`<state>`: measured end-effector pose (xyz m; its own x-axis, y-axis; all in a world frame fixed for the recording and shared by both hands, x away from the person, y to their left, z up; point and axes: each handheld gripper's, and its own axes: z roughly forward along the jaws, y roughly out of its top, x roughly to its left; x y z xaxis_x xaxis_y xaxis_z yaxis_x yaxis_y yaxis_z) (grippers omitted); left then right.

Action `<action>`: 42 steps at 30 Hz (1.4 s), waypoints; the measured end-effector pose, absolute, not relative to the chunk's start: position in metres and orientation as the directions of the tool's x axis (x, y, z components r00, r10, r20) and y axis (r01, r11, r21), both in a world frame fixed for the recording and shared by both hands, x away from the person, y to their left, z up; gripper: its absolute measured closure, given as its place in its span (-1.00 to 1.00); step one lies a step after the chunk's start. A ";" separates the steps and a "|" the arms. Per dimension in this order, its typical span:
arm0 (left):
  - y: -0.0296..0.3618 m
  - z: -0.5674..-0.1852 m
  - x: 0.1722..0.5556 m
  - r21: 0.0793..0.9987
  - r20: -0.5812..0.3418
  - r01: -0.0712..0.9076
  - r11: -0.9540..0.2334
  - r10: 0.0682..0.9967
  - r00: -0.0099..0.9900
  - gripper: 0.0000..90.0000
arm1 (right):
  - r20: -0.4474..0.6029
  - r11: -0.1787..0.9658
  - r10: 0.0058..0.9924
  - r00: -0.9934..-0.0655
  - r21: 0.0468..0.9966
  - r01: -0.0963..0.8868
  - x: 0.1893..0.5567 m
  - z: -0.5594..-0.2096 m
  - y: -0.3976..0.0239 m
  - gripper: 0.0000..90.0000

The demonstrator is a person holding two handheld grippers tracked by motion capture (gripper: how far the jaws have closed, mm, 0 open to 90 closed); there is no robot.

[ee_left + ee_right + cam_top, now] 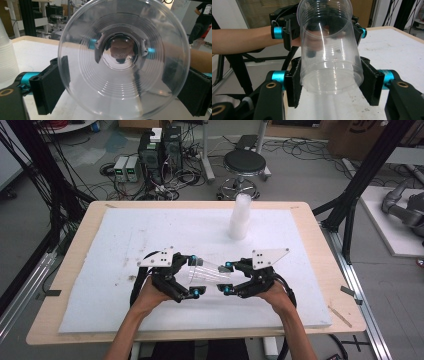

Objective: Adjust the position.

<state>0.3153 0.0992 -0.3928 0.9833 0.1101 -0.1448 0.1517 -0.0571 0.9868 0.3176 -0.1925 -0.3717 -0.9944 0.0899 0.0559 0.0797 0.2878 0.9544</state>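
Nearest the person, two forearms are coming in over the front edge of the desk point(60, 320), each hand carrying a hand-held gripper. The left hand-held gripper point(192, 276) and the right hand-held gripper point(226, 278) are facing each other above the white foam mat point(125, 245), with a clear plastic cup point(206, 271) lying level in the air between them.

In the right gripper view, the right hand-held gripper point(331, 81) is pinching the cup point(329, 53) at its closed bottom end, the black pads point(369, 83) pressing on both sides of the wall. The cup's open mouth is pointing away, toward the other hand-held gripper behind it.

In the left gripper view, the left hand-held gripper point(125, 85) is sitting around the cup point(123, 58) at its wide rim, one pad point(50, 85) lying against the rim on each side; it is pinching the cup at the mouth, as far as the view shows. The camera is looking straight down the inside of the cup to its base.

Farther back on the mat, well apart from both hands, a stack of cups point(239, 217) is standing upright; nothing is standing between it and the hand-held grippers.

Beyond the desk, a black stool point(244, 164), computer boxes point(161, 151) and loose cables are sitting on the floor.
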 end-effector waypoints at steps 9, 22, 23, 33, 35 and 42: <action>0.096 -0.393 0.315 0.987 -0.147 0.153 -0.052 0.098 0.984 -0.69 | 0.064 0.288 0.079 -0.995 0.954 0.084 0.317 -0.373 -0.191 -0.05; 0.097 -0.392 0.315 0.987 -0.139 0.145 -0.066 0.085 0.987 -0.45 | 0.068 0.298 0.065 -0.996 0.951 0.084 0.317 -0.376 -0.189 -0.05; 0.097 -0.392 0.315 0.987 -0.142 0.148 -0.064 0.085 0.986 -0.43 | 0.071 0.298 0.062 -0.996 0.951 0.087 0.317 -0.376 -0.189 -0.05; 0.098 -0.391 0.314 0.988 -0.133 0.139 -0.062 0.090 0.987 -0.32 | 0.075 0.302 0.057 -0.996 0.949 0.089 0.317 -0.377 -0.189 -0.05; 0.098 -0.392 0.314 0.988 -0.132 0.138 -0.064 0.087 0.987 -0.32 | 0.075 0.303 0.056 -0.996 0.949 0.088 0.317 -0.377 -0.189 -0.08; 0.098 -0.392 0.314 0.988 -0.129 0.136 -0.078 0.091 0.988 -0.32 | 0.107 0.310 0.075 -0.991 0.942 0.126 0.316 -0.379 -0.187 -0.62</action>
<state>0.3142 0.0979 -0.3917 0.9875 0.0909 -0.1287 0.1359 -0.0778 0.9877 0.3163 -0.1867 -0.3787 -0.9914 0.0752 0.1073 0.1256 0.3103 0.9423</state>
